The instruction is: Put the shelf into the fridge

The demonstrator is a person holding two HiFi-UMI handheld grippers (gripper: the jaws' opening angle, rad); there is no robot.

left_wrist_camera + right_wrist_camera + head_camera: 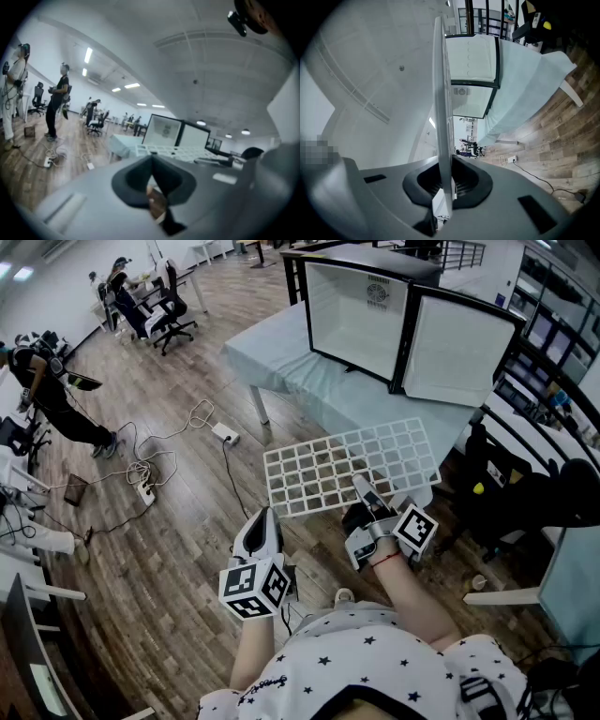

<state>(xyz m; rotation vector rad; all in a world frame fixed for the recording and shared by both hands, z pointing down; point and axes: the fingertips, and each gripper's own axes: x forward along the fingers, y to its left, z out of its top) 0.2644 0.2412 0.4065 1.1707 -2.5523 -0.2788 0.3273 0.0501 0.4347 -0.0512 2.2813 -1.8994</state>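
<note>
Wood-floored office, with a cloth-draped surface (281, 362) bearing the open fridge (361, 315). Head view: the right gripper (364, 491) holds the shelf (347, 465) in the air, short of the fridge; the left gripper (262, 532) hangs low. Left gripper view: jaws together, empty. Right gripper view: jaws clamped on the shelf's near edge; gripped at one edge, it may sag and catch the fridge's frame

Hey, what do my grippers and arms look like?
Both the left gripper and right gripper are pale grey with black pads, each bearing a cube of black-and-white square markers. Red band on the right wrist; white short-sleeved shirt with dark stars.
</note>
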